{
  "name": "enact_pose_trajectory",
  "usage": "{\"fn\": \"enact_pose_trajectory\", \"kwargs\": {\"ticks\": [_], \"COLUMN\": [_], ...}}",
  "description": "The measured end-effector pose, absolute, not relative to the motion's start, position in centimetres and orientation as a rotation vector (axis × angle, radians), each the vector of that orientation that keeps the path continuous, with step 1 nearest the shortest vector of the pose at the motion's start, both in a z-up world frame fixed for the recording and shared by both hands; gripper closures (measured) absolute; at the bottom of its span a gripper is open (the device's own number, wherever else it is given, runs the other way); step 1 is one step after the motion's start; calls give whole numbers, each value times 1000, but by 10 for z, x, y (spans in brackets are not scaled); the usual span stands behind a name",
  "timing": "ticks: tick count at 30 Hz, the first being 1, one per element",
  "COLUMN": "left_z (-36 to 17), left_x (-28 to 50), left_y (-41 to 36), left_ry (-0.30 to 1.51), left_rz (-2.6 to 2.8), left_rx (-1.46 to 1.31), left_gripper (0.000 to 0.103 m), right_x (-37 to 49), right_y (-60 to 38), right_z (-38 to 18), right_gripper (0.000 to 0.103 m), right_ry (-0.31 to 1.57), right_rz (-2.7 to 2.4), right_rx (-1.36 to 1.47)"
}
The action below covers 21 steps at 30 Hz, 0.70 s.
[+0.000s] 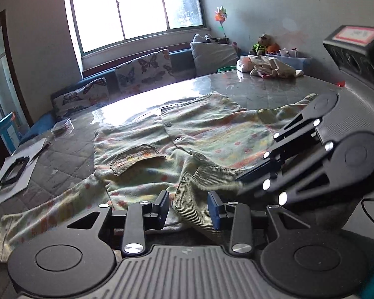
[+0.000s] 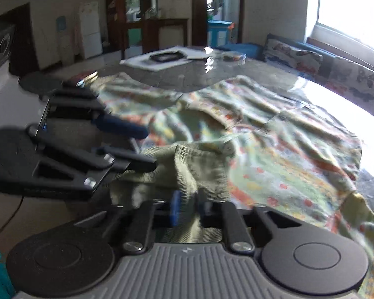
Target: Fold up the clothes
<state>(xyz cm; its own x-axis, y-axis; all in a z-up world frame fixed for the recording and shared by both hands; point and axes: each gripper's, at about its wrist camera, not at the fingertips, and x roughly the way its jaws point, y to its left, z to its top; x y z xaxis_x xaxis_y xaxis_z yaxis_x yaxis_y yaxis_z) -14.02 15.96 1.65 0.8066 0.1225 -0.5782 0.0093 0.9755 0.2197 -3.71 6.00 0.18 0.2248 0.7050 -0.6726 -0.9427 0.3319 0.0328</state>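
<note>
A pale green flowered cardigan [image 1: 192,134] with buttons and a small pocket lies spread on the table; it also shows in the right wrist view [image 2: 274,144]. Its ribbed olive hem [image 1: 199,194] is bunched at the near edge. My left gripper [image 1: 188,208] is open, its jaws on either side of the ribbed hem. My right gripper [image 2: 187,208] is shut on the ribbed hem [image 2: 199,172]. In the left wrist view the right gripper [image 1: 251,182] comes in from the right onto the same hem. In the right wrist view the left gripper [image 2: 147,147] shows at left, open.
The table [image 1: 261,87] has a glossy top over a quilted grey cover. A pile of pale clothes [image 1: 274,68] lies at its far right corner. White paper with a black frame [image 1: 12,172] lies at the left. A cushioned bench [image 1: 142,72] runs under the window.
</note>
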Motion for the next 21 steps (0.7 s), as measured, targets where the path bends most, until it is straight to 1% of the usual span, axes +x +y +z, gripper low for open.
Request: {"fn": "enact_pose_trajectory", "kwargs": {"ticks": [1, 5, 7, 12, 17, 18, 19, 21], "left_z": [17, 18, 19, 3, 1, 1, 1, 1], "left_x": [-140, -138, -137, -119, -119, -118, -117, -114], "left_y": [158, 150, 146, 143, 146, 147, 148, 152], "left_ry": [628, 619, 614, 674, 680, 682, 686, 694], "left_rz": [53, 23, 8, -32, -85, -95, -108, -128], "left_rx": [227, 265, 285, 327, 355, 357, 348, 300], "left_gripper": [65, 65, 68, 70, 71, 76, 85, 93], "right_x": [-33, -13, -6, 1, 4, 4, 4, 3], "right_y": [56, 37, 32, 26, 21, 21, 21, 23], "right_z": [5, 20, 21, 18, 14, 13, 13, 12], "right_gripper": [97, 98, 98, 98, 98, 98, 98, 98], "right_ry": [663, 689, 709, 733, 754, 753, 753, 750], "right_rz": [1177, 1138, 1125, 1116, 1109, 1109, 1109, 1107], "right_rx": [-391, -224, -178, -114, -65, -62, -59, -48]}}
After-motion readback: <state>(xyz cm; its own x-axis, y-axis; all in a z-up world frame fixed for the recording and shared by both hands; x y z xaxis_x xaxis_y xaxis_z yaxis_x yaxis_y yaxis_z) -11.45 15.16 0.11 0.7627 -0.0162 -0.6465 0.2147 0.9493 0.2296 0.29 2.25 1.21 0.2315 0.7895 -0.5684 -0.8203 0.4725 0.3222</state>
